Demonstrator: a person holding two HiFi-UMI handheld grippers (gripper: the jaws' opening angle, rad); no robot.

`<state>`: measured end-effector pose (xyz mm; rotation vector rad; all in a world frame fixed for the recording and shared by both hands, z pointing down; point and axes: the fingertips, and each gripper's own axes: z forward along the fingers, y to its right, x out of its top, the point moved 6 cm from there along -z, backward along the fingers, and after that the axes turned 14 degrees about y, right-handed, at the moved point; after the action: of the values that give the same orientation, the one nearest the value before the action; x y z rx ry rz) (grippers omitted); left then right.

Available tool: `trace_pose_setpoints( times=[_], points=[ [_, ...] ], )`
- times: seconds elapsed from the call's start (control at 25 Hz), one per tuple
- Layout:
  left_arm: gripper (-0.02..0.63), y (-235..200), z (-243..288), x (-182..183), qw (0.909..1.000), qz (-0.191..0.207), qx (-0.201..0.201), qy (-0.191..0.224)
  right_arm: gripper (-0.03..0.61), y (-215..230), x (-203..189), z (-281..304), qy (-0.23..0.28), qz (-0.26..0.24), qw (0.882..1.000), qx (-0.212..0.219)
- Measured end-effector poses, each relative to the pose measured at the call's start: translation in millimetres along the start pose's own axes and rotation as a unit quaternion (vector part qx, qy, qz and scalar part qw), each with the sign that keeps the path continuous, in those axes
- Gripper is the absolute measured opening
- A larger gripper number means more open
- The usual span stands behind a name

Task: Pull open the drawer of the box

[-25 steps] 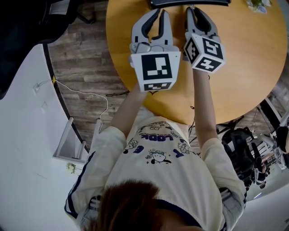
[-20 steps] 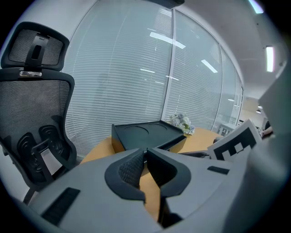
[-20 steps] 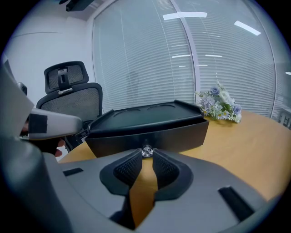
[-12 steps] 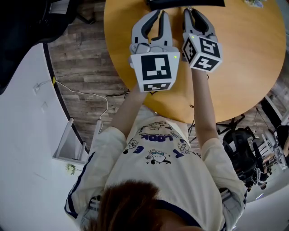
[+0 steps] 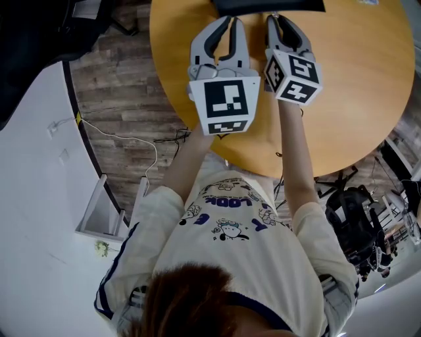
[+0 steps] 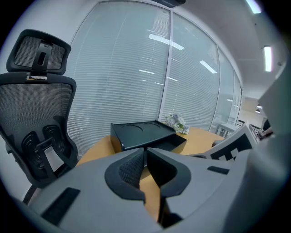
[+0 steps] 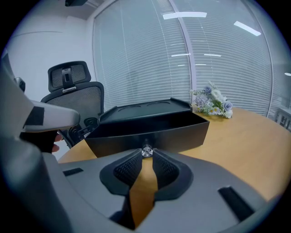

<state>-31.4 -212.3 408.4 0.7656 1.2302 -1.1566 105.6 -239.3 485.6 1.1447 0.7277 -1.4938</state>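
Where right gripper (image 7: 146, 154) is clamped: knob (image 7: 146, 150) of drawer (image 7: 182, 133)
Left gripper (image 6: 145, 153): jaws closed together, nothing held
Drawer: drawn out of box (image 7: 141, 109)

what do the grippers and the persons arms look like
Both the left gripper and right gripper are grey plastic with curved jaws, dark textured pads and a white cube of black square markers. The person wears a cream short-sleeved t-shirt with navy trim and cartoon print.

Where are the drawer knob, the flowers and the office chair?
knob (image 7: 146, 151): right gripper view, on its shiny round head.
flowers (image 7: 213, 103): right gripper view, on the pale blossoms.
office chair (image 6: 32, 107): left gripper view, on the mesh backrest.
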Motion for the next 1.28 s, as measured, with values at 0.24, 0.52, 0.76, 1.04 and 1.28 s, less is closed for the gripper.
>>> trace_pose_setpoints(
  times=[0.24,0.52,0.76,1.04,1.28],
  points=[
    [0.031,2.6,-11.4,-1.5,1.0000,0.001,0.001,0.001,0.087,0.1,-5.5,-12.8,-0.003,0.001,1.000,-0.005],
    [0.031,7.0,-22.9,-2.0,1.0000,0.002,-0.001,0.004,0.087,-0.8,-11.8,-22.6,-0.006,-0.001,1.000,-0.009],
    [0.031,11.8,-30.7,-2.8,1.0000,0.002,-0.004,0.003,0.087,-0.5,-13.9,-28.9,-0.006,0.002,1.000,-0.011],
    [0.031,11.1,-35.2,-3.2,1.0000,0.003,-0.001,0.003,0.087,-1.9,-15.3,-32.8,-0.007,0.001,1.000,-0.011],
    [0.031,15.2,-37.5,-2.6,1.0000,0.005,-0.001,0.003,0.087,0.4,-18.2,-38.2,-0.012,0.006,1.000,-0.013]
  ],
)
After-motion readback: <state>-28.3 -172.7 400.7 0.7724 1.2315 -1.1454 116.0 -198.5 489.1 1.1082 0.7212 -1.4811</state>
